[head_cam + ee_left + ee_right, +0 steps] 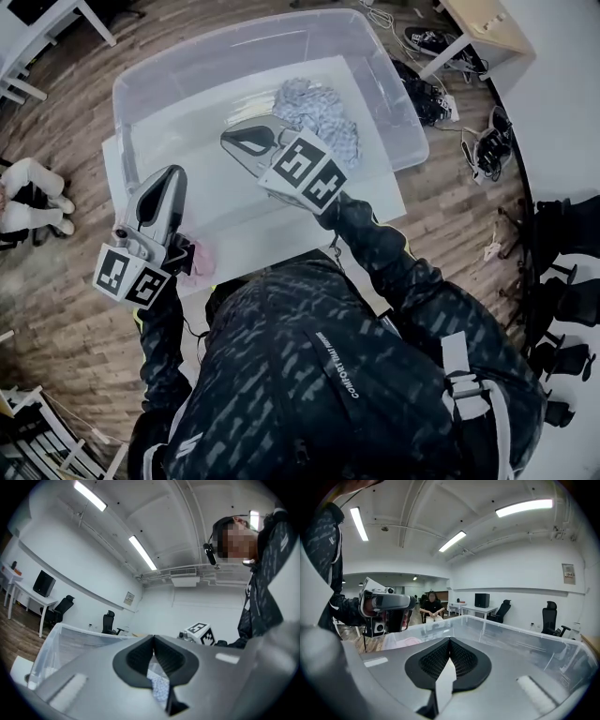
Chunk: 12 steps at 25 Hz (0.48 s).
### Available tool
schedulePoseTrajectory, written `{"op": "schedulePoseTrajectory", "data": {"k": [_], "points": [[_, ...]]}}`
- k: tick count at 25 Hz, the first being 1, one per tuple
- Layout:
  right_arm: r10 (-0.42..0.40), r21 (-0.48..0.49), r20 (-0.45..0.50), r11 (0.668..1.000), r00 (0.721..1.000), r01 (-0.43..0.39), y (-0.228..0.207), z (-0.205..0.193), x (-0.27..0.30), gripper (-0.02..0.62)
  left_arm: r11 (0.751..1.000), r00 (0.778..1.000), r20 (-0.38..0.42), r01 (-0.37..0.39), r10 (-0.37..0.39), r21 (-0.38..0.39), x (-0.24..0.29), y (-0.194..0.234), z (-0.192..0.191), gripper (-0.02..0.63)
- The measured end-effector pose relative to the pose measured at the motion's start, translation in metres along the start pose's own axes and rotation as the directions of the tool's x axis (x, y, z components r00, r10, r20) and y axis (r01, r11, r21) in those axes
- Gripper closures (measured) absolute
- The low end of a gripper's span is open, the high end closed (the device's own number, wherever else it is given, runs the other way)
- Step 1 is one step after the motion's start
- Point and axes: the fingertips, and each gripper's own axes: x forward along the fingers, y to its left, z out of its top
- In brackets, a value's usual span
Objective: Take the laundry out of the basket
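Observation:
A clear plastic basket (401, 94) stands on a white table (375, 202). Inside it, toward the far right, lies a crumpled blue-and-white patterned garment (319, 117). My right gripper (227, 141) hovers over the basket's middle, just left of the garment, shut and holding nothing (450, 639). My left gripper (177, 172) is over the basket's near left corner, also shut and holding nothing (153, 637); the patterned garment (159, 686) shows behind its jaws. A pink cloth (202, 258) lies on the table beside the left gripper. The basket's rim (511, 627) runs ahead in the right gripper view.
Shoes (427, 42) and tangled cables (431, 98) lie on the wooden floor right of the table, near a light wooden desk (487, 23). A seated person's legs (28, 197) are at the far left. Office chairs (108, 620) and desks line the walls.

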Motion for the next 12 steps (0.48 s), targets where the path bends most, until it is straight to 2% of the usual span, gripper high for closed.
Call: {"op": "schedulePoseTrajectory", "data": {"k": [7,12], "points": [[-0.005,0.009,-0.045,1.000,0.999,0.005,-0.042,-0.027,-0.018,0.597,1.000,1.000,-0.006,0.010,-0.010,-0.024,0.051,-0.011,-0.014,0.598],[-0.037,0.075,-0.100,0.996,0.994,0.044,-0.085,-0.055,-0.012,0.597,0.999,1.000,0.003,0.016,-0.016,-0.027,0.084,0.007,-0.021,0.598]]}}
